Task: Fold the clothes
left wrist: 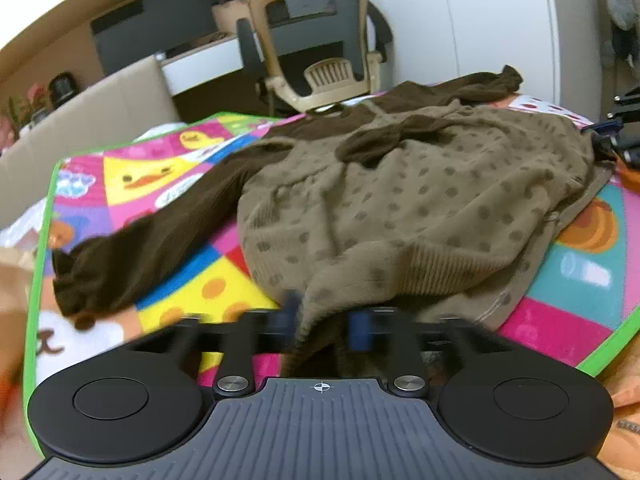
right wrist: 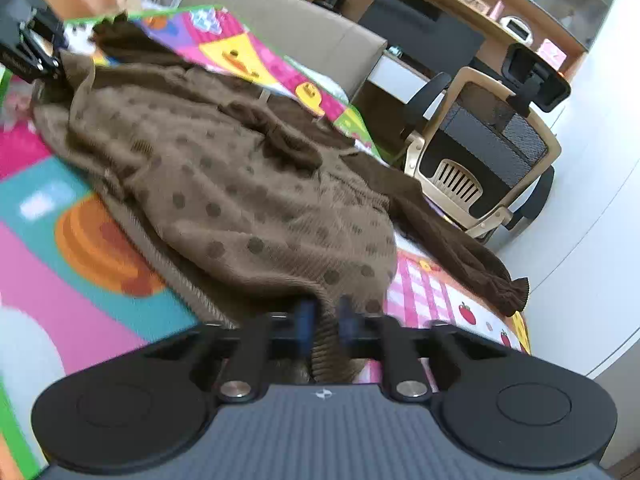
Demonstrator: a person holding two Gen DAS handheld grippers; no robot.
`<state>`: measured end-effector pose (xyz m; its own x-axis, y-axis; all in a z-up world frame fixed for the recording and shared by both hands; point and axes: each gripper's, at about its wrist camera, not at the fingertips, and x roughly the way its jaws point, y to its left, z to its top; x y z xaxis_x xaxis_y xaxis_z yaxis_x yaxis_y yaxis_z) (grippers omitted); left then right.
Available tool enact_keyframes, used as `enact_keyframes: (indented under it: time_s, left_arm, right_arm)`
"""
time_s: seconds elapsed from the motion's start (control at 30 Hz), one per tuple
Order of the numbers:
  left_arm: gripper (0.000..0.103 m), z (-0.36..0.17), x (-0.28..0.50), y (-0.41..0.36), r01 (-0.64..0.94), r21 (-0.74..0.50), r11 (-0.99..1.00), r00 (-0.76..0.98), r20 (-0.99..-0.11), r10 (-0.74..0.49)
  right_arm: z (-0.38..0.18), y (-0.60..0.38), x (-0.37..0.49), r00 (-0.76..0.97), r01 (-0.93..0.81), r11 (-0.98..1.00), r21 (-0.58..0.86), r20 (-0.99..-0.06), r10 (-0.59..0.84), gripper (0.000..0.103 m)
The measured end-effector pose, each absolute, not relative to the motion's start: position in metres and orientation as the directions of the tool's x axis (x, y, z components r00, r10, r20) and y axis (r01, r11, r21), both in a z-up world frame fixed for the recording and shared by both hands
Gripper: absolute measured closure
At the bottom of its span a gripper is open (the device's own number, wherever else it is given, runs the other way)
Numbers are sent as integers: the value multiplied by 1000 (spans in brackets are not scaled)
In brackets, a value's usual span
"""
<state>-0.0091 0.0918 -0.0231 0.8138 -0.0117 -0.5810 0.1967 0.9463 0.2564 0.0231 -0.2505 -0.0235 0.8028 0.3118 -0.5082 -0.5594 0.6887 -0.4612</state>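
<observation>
Left claw (left wrist: 323, 318), pinching ribbed, dotted knit sweater (left wrist: 420, 196)

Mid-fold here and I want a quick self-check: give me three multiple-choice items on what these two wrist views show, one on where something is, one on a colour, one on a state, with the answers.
1. Where does the sweater lie?
A. on the office chair
B. on the colourful play mat
C. in a cardboard box

2. What colour are the sweater's sleeves?
A. dark brown
B. white
C. pink

3. What is the left gripper doing?
A. hanging open above the mat
B. shut on the sweater's hem
C. gripping the chair

Answers:
1 B: the knit is spread over the play mat, with the office chair standing behind it.
2 A: both sleeves are dark brown against the tan, dotted body.
3 B: fabric is bunched between its blue fingers; the right gripper likewise pinches the ribbed hem.
</observation>
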Motion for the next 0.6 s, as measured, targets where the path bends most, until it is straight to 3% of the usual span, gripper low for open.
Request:
enact_keyframes:
  time_s: [0.27, 0.5, 0.6]
  left_arm:
    - [93, 13, -64, 78, 264, 269, 926, 840, -536, -84]
    - [93, 9, -76, 95, 192, 286, 939, 826, -564, 3]
    - [84, 0, -71, 94, 203, 329, 922, 821, -570, 22]
  right_arm:
    - [2, -281, 2, 816, -529, 749, -400, -483, 318, 99]
    - [-5, -292, -2, 812, -514, 784, -349, -492, 314, 99]
    - [-3, -291, -4, 817, -512, 787, -344, -477, 323, 99]
